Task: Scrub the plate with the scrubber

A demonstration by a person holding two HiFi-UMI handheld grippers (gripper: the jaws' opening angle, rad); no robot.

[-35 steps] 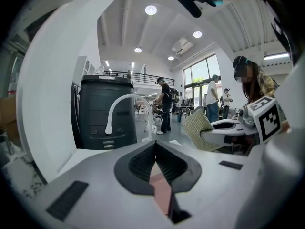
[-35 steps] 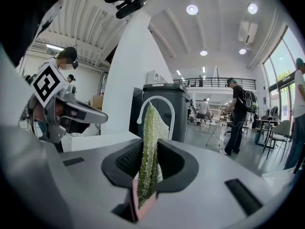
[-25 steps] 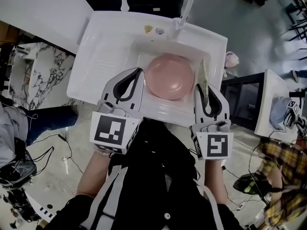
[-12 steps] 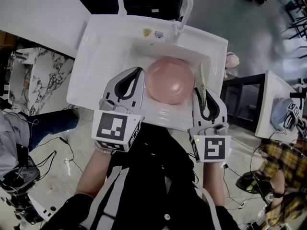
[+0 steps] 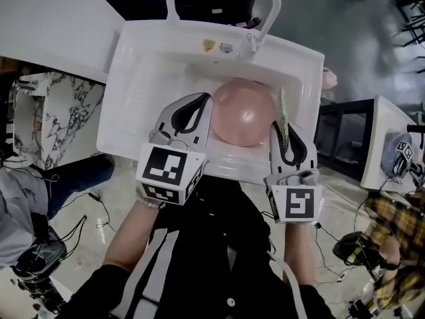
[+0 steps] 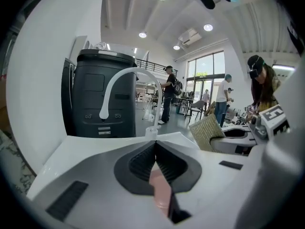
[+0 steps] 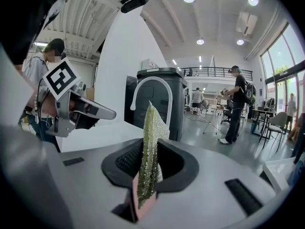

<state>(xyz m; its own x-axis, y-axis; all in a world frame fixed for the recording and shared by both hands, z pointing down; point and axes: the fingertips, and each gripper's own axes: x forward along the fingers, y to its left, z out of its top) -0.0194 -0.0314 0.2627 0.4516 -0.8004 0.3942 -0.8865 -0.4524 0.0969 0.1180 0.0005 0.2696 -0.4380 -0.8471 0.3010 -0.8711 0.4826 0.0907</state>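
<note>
- A white sink (image 5: 153, 65) seen from above, with a white arched faucet (image 5: 271, 12) at its far edge.
- A round pink plate (image 5: 244, 111) sits in the basin, near the front wall and a little right of the middle.
- The left gripper (image 5: 207, 103) reaches in from the near side. Its tip is at the plate's left rim.
- In the left gripper view, its two dark ribbed pads (image 6: 143, 163) meet with no gap. A sliver of pink shows in the slit below them. From here it is hard to say whether the rim is pinched or only seen through the slit.
- The right gripper (image 5: 287, 126) sits just right of the plate. Its jaws are clamped on a thin green scrubber (image 5: 282, 108).
- The scrubber stands on edge and sticks out past the fingertips, beside the plate's right rim.
- In the right gripper view, the scrubber's sparkly mesh rises upright from between the pads.
- A person's forearms and dark clothing fill the lower part of the head view.
</note>
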